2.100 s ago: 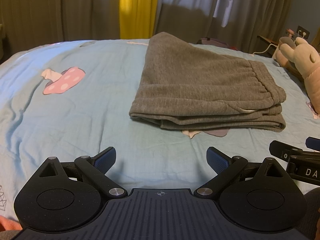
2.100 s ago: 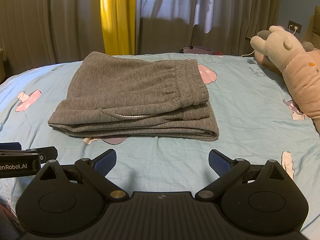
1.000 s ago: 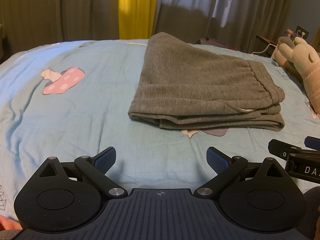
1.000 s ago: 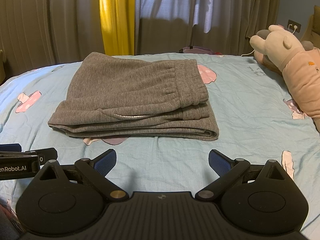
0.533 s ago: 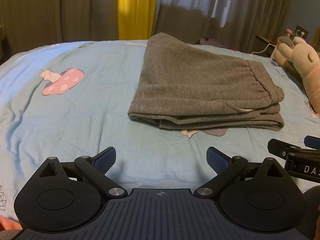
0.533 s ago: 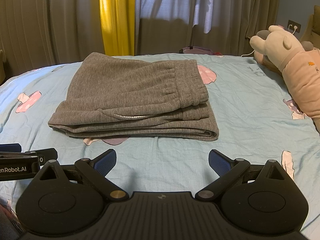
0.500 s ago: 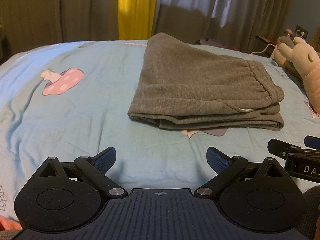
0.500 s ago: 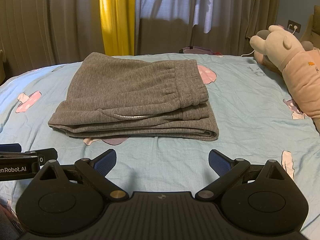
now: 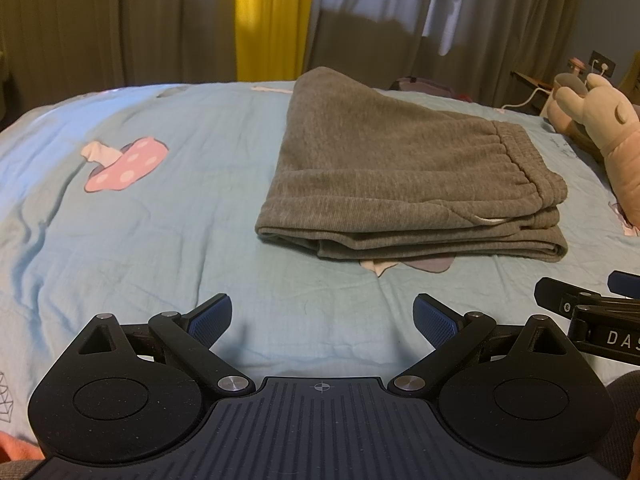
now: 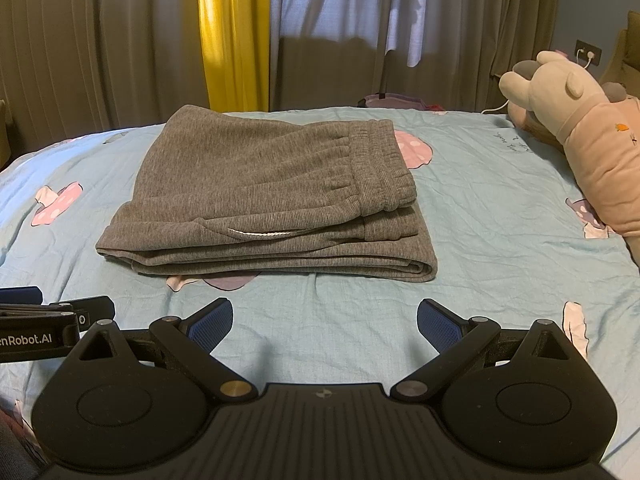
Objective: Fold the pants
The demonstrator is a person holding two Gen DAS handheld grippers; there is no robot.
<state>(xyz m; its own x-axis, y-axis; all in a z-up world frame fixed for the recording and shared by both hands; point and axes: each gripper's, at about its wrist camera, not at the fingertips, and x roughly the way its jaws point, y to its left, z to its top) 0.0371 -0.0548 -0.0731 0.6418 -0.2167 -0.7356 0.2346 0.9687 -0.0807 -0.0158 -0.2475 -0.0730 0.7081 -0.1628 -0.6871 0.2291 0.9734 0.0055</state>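
Observation:
The grey pants (image 9: 400,176) lie folded in a flat stack on the light blue bed sheet (image 9: 160,232), waistband on the right, a white drawstring showing at the front. They also show in the right wrist view (image 10: 272,196). My left gripper (image 9: 322,320) is open and empty, held over the sheet in front of the pants, apart from them. My right gripper (image 10: 324,322) is open and empty, also short of the pants' front edge. The right gripper's fingers show at the right edge of the left wrist view (image 9: 560,300).
A plush toy (image 10: 580,120) lies on the bed's right side. Curtains (image 10: 240,32) hang behind the bed. Pink mushroom prints (image 9: 124,164) mark the sheet. A wall socket with a cable (image 10: 588,54) is at the far right.

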